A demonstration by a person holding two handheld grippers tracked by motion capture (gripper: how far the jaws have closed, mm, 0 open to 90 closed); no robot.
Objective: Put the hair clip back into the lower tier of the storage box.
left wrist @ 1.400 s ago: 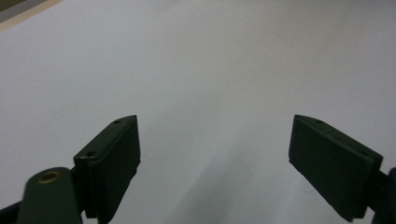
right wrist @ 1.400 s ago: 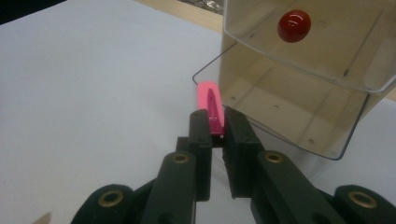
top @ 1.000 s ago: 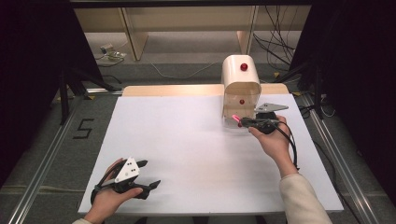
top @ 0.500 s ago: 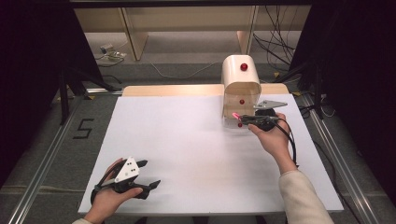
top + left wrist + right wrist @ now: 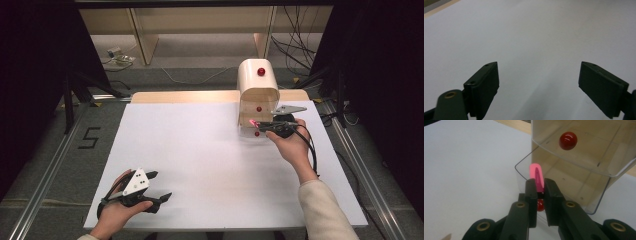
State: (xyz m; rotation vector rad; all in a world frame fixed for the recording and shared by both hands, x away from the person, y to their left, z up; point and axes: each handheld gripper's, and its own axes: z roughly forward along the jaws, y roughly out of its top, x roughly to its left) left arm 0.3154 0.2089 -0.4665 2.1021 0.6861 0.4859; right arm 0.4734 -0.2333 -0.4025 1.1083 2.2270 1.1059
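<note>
A cream box (image 5: 258, 90) with red knobs stands at the back right of the white table (image 5: 200, 160). My right gripper (image 5: 256, 123) is shut on a small pink piece (image 5: 536, 176), with its tip just before the box's lower opening. In the right gripper view the pink piece (image 5: 536, 176) sticks up from between the pads, in front of a clear flap bearing a red knob (image 5: 568, 140). A second red knob (image 5: 539, 205) shows below the jaws. My left gripper (image 5: 159, 186) rests near the front left edge, open, with nothing between its pads (image 5: 485, 87).
A light wooden strip (image 5: 180, 96) runs along the table's back edge beside the box. Cables (image 5: 300, 50) lie on the floor behind, and metal rails (image 5: 45, 185) flank both sides. White surface stretches between the two hands.
The right gripper with the pink piece has edged slightly up toward the box's opening. The left gripper has stayed put.
</note>
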